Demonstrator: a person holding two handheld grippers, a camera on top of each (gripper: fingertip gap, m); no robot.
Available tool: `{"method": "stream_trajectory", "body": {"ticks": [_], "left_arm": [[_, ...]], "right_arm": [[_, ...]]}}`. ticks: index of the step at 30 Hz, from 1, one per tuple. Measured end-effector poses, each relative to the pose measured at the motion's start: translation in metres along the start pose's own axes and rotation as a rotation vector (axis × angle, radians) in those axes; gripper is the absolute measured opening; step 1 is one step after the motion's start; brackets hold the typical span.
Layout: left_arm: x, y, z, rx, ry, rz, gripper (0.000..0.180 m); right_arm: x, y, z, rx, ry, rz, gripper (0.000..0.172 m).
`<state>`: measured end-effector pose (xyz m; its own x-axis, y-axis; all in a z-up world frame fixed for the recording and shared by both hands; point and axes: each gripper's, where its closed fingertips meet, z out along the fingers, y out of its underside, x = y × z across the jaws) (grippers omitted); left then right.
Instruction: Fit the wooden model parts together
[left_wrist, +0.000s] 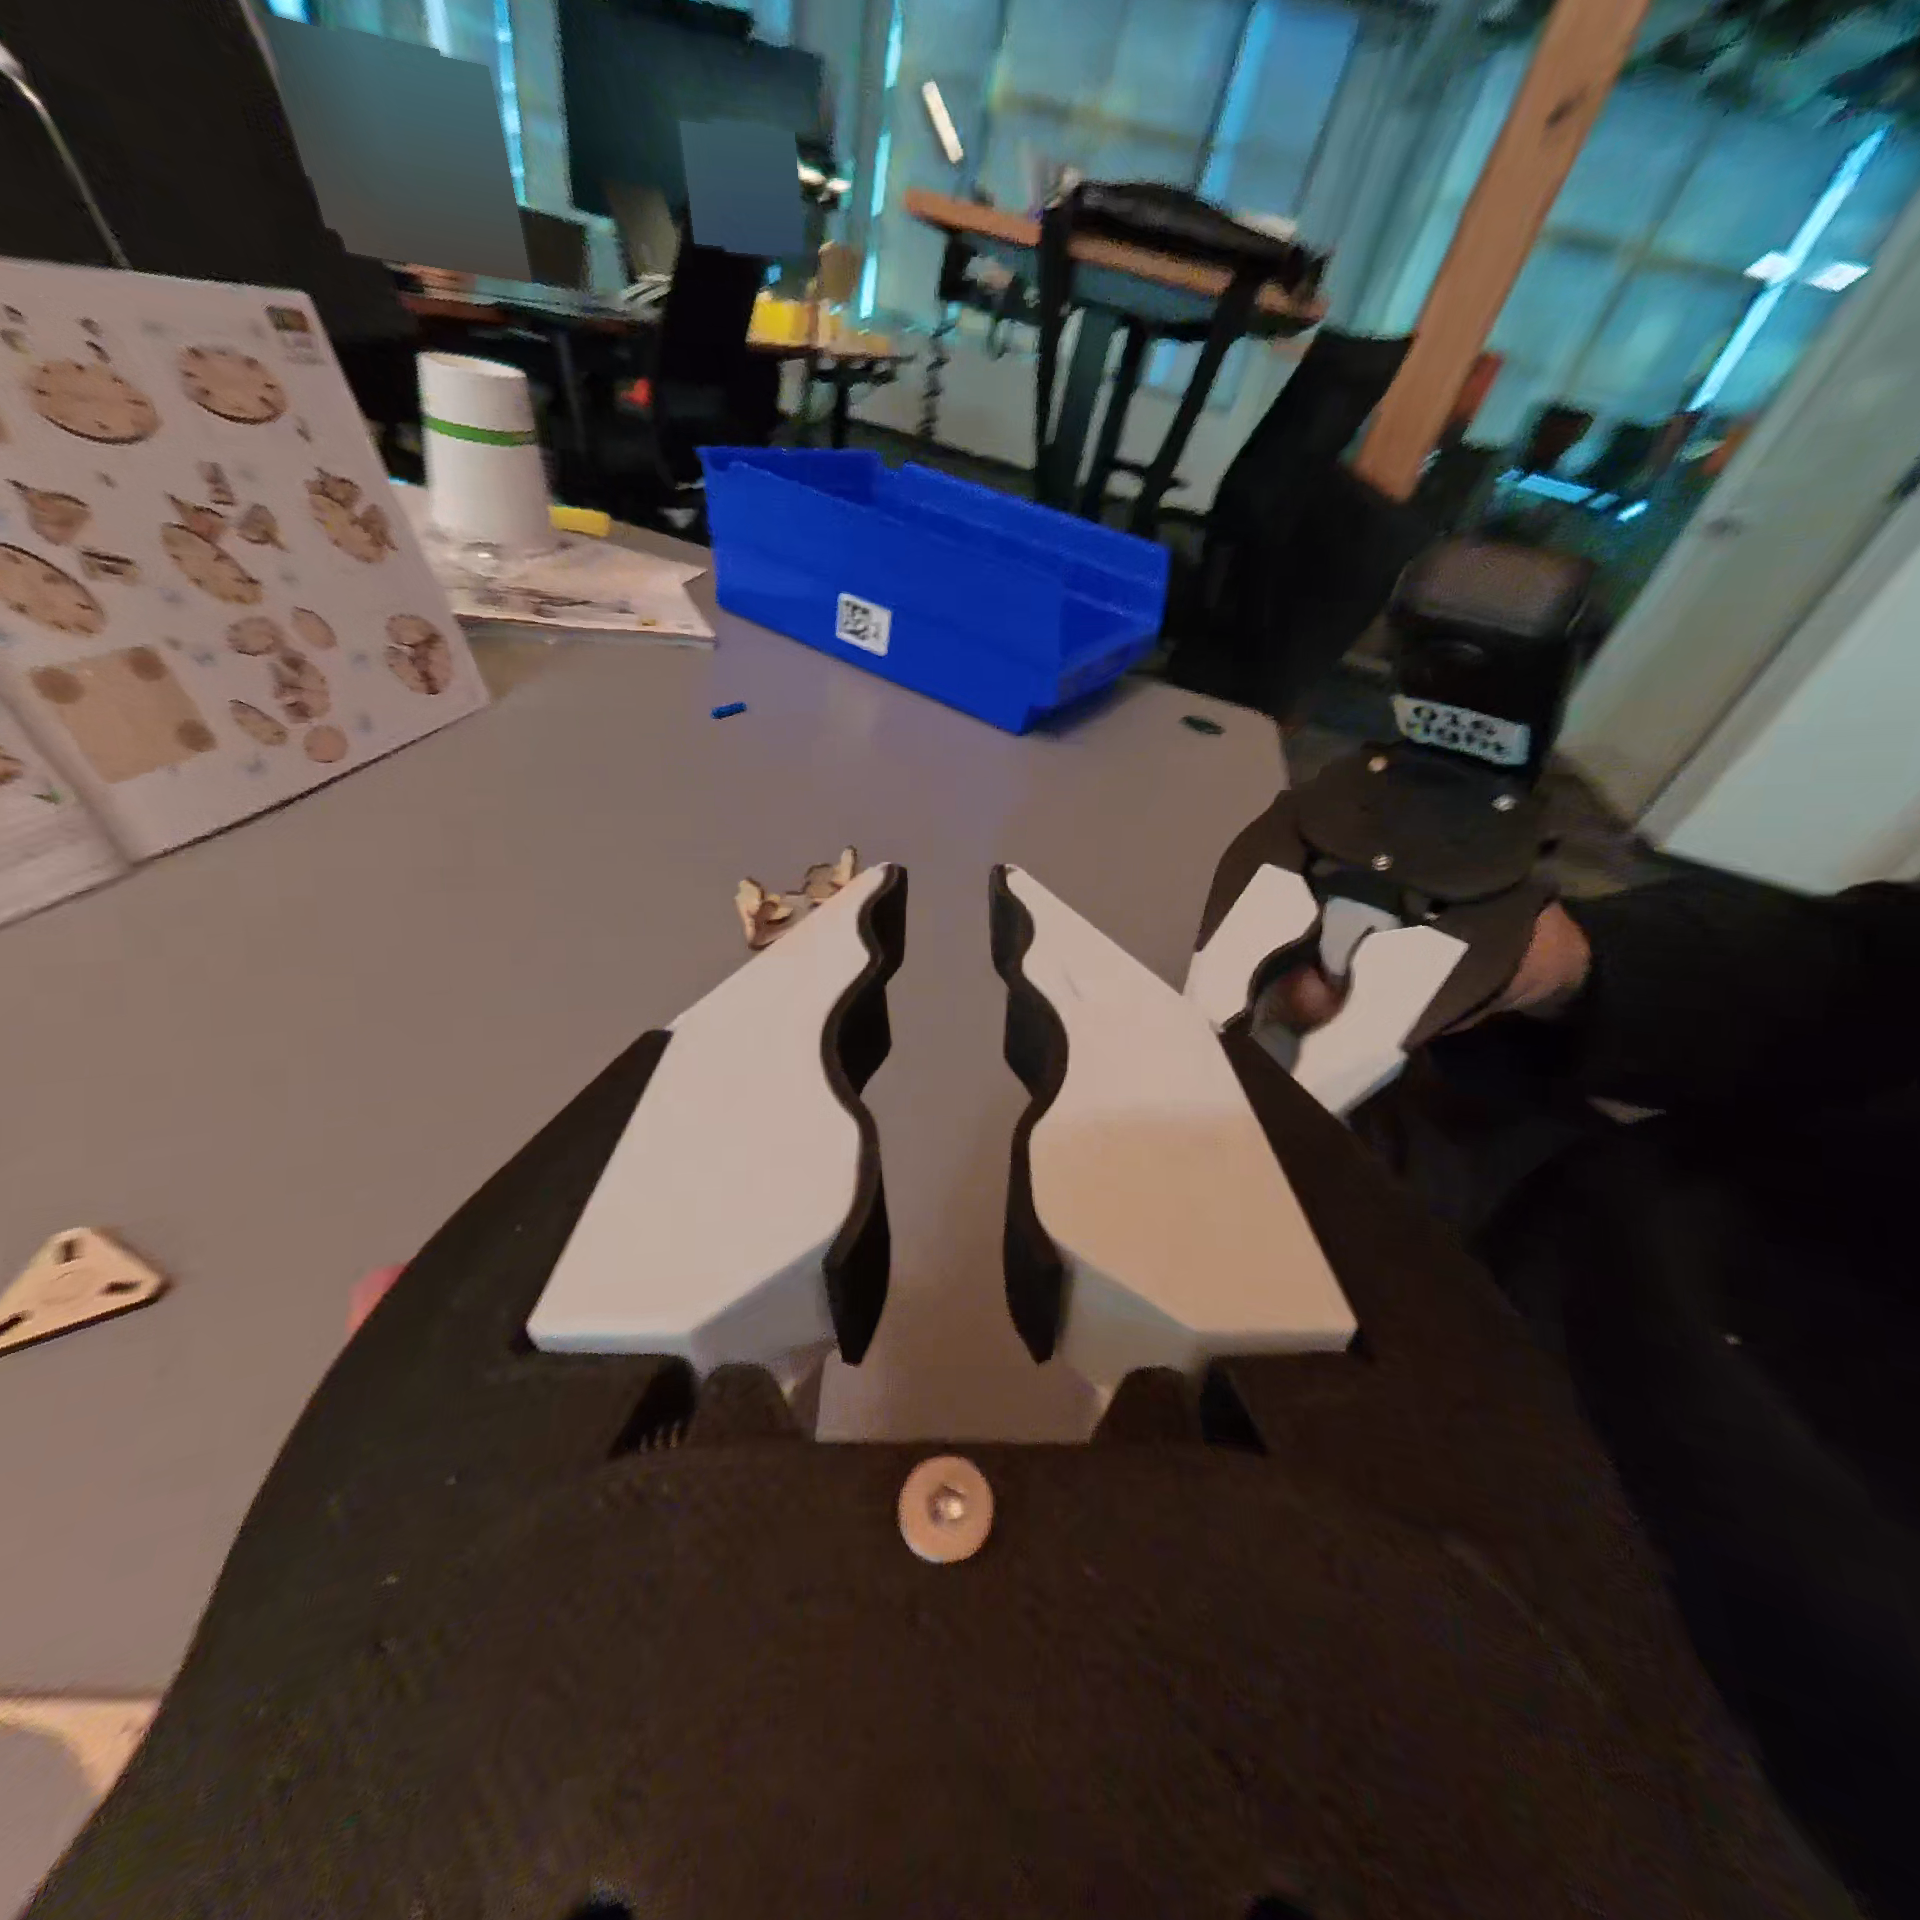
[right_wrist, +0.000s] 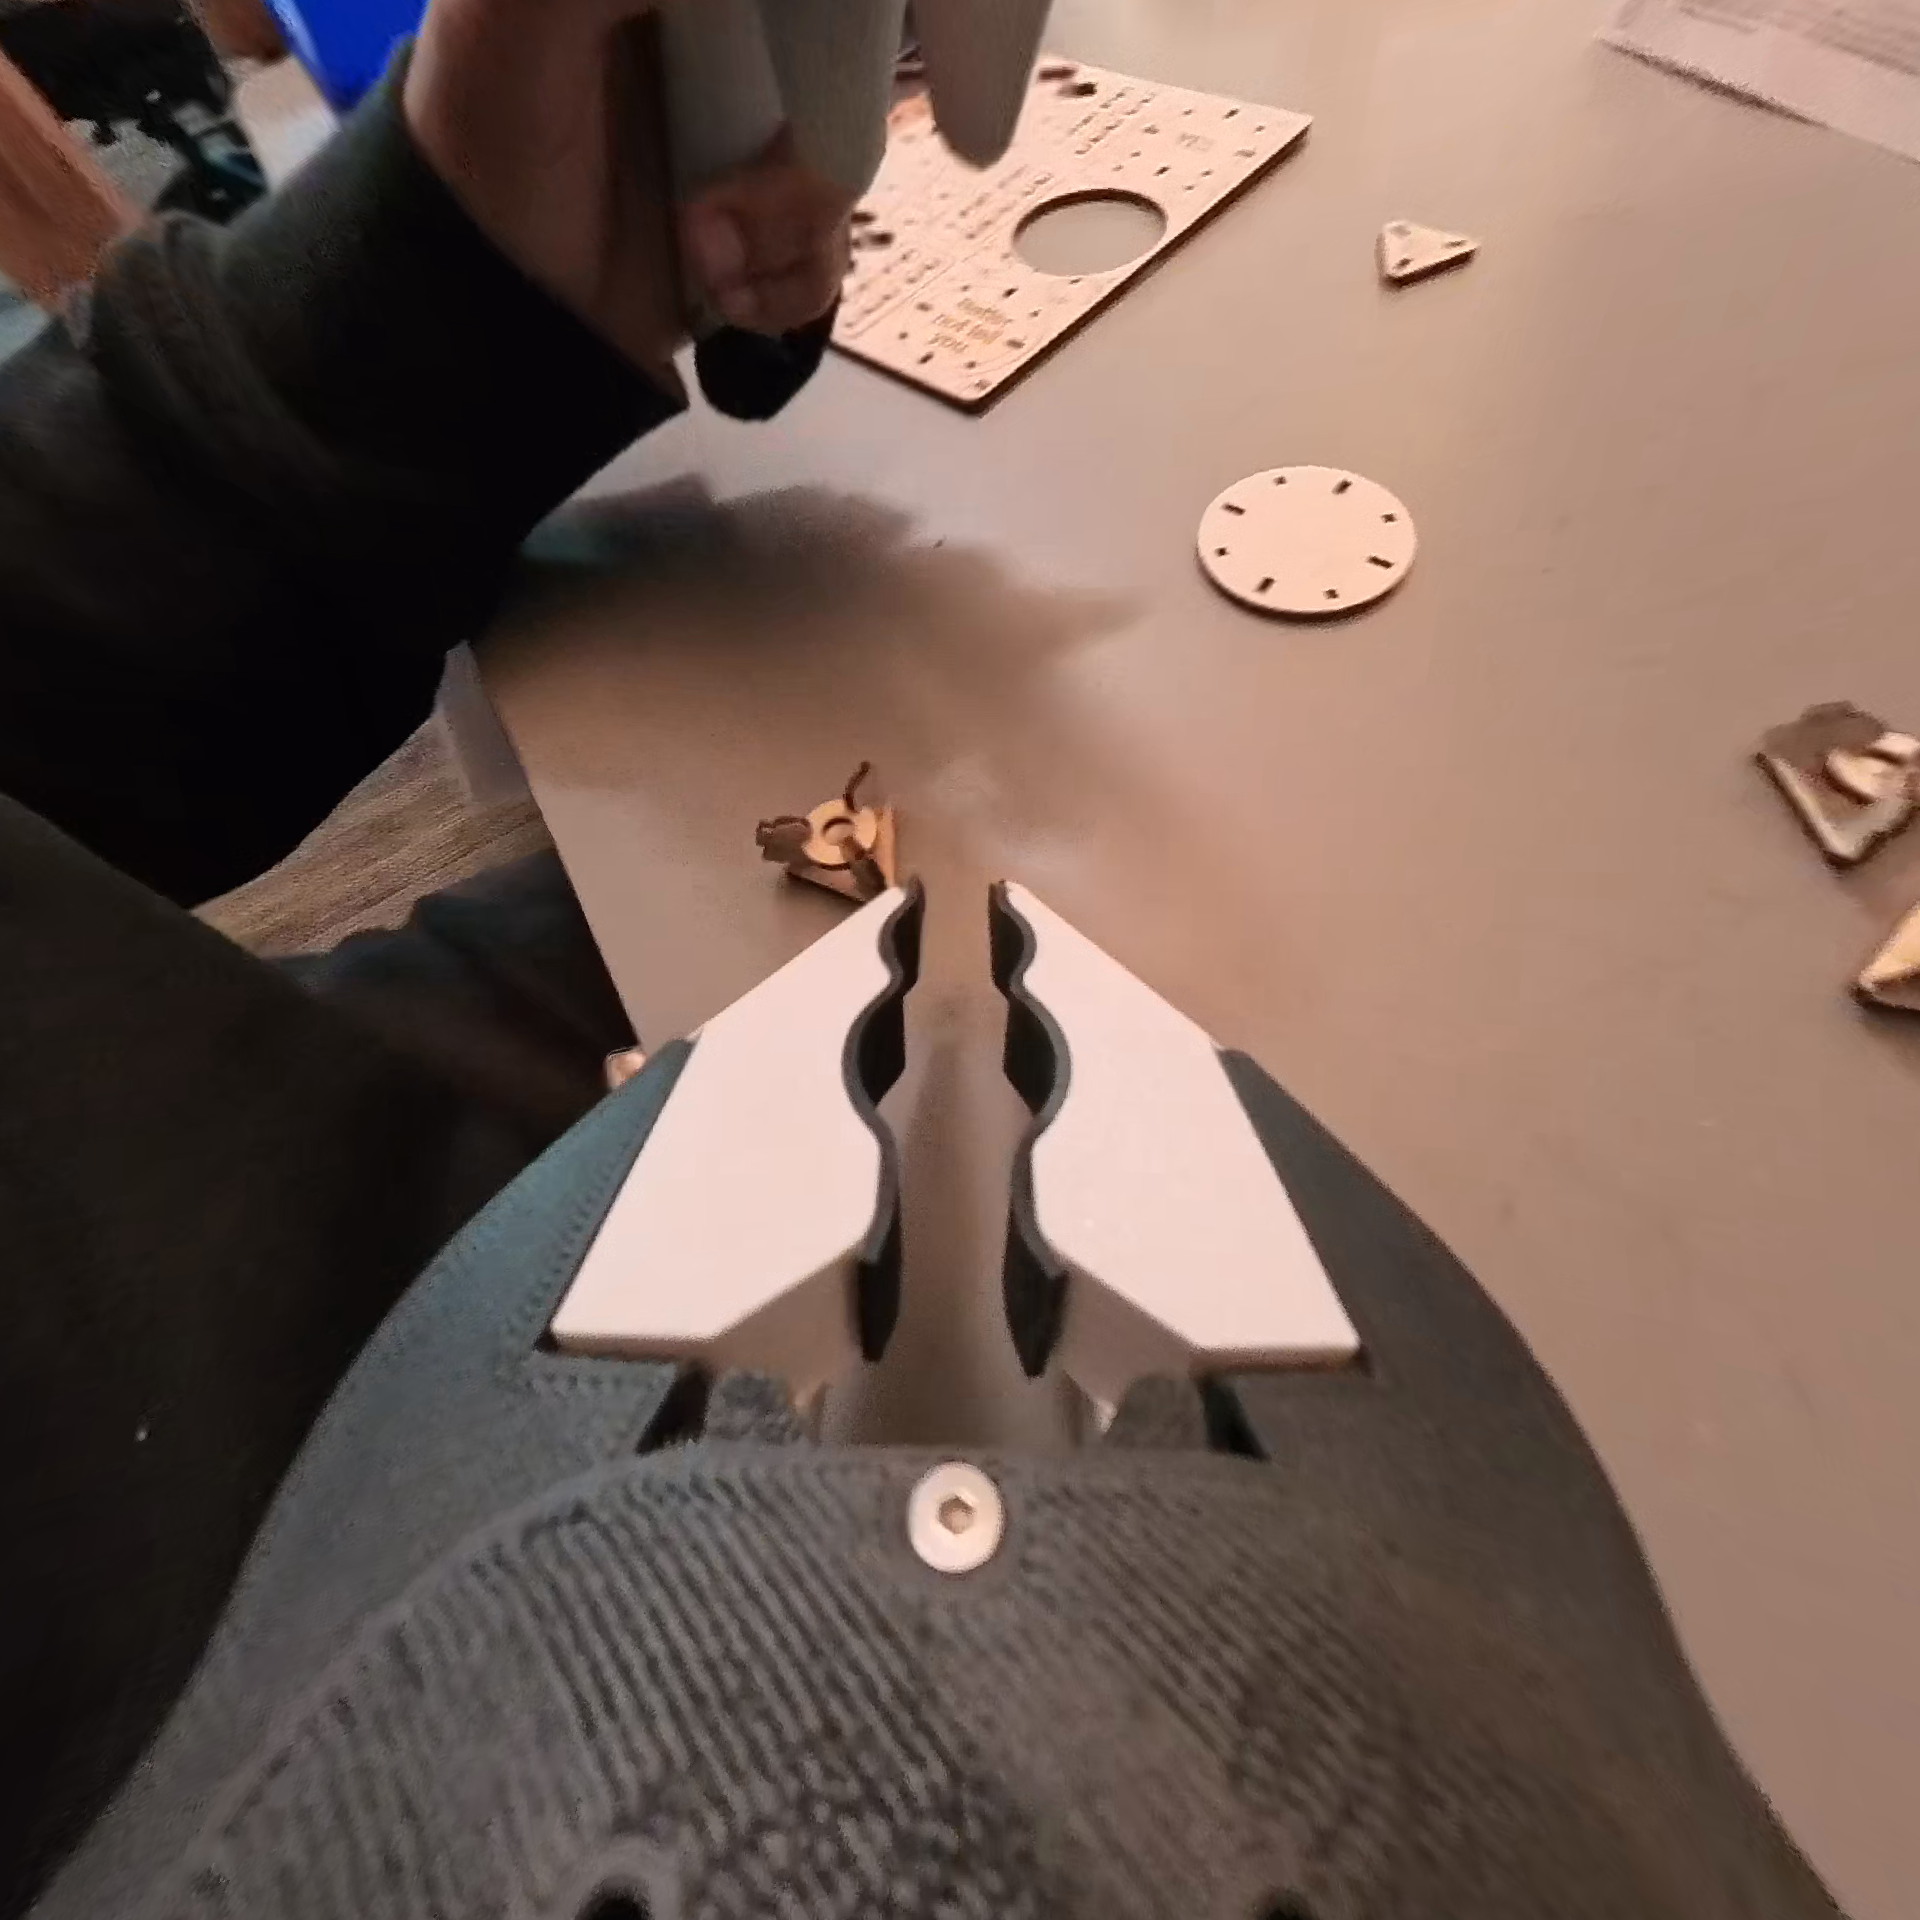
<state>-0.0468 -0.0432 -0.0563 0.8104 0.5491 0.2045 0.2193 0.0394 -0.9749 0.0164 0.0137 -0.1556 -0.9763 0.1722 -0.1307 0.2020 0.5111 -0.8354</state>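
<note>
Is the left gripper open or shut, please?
Open. The left gripper shows bare grey table between its fingertips; nothing is held.

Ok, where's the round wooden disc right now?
The disc shows in the right wrist view, lying flat on the grey table, ahead and right of the open right gripper, between the cut-out board and the triangular pieces.

Matt grey table (right_wrist: 1351, 935); thin laser-cut wood disc (right_wrist: 1306, 542).

A blue bin (left_wrist: 935, 582), white cup (left_wrist: 483, 457) and open booklet (left_wrist: 187, 582) sit on the grey table (left_wrist: 520, 831)
</note>
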Motion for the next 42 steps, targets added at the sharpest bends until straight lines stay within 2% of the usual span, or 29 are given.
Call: {"method": "stream_trajectory", "body": {"ticks": [1, 3, 8, 10, 12, 14, 16, 18, 22, 26, 31, 38, 42], "left_arm": [[0.003, -0.002, -0.001, -0.012, -0.033, 0.025, 0.018], [0.014, 0.0, -0.006, -0.022, -0.069, 0.029, 0.024], [0.057, 0.046, -0.023, 0.024, -0.094, -0.053, 0.032], [0.075, 0.043, -0.028, 0.055, -0.069, -0.041, 0.038], [0.075, 0.048, -0.029, -0.013, -0.132, -0.006, 0.041], [0.082, 0.064, -0.024, -0.162, -0.138, -0.033, 0.056], [0.086, 0.086, -0.02, -0.327, -0.16, -0.029, 0.059], [0.082, 0.102, -0.018, -0.43, -0.22, 0.026, 0.061], [0.078, 0.117, -0.012, -0.481, -0.223, 0.034, 0.059], [0.068, 0.135, -0.012, -0.542, -0.199, -0.006, 0.058], [0.073, 0.13, -0.012, -0.513, -0.126, -0.071, 0.057], [0.06, 0.111, -0.015, -0.42, -0.155, -0.099, 0.049], [0.059, 0.117, -0.013, -0.459, -0.149, -0.119, 0.048]], "right_arm": [[-0.004, -0.003, 0.0, 0.011, -0.028, -0.023, 0.016], [-0.004, -0.009, -0.001, 0.05, -0.038, -0.073, 0.012], [-0.009, -0.017, -0.003, 0.092, -0.102, -0.126, 0.007], [-0.012, -0.016, -0.003, 0.091, -0.113, -0.147, 0.008], [-0.015, -0.015, -0.002, 0.084, -0.122, -0.162, 0.009], [-0.015, -0.014, -0.001, 0.073, -0.122, -0.171, 0.01], [-0.016, -0.012, 0.0, 0.064, -0.117, -0.184, 0.01], [-0.016, -0.012, 0.0, 0.061, -0.105, -0.22, 0.007], [-0.009, -0.001, 0.006, -0.002, -0.053, -0.375, 0.003], [-0.009, 0.0, 0.01, -0.017, -0.12, -0.444, 0.005], [-0.013, 0.001, 0.014, -0.053, -0.25, -0.402, 0.014], [-0.012, 0.009, 0.021, -0.106, -0.207, -0.475, 0.009], [-0.013, 0.008, 0.021, -0.103, -0.212, -0.473, 0.007]]}}
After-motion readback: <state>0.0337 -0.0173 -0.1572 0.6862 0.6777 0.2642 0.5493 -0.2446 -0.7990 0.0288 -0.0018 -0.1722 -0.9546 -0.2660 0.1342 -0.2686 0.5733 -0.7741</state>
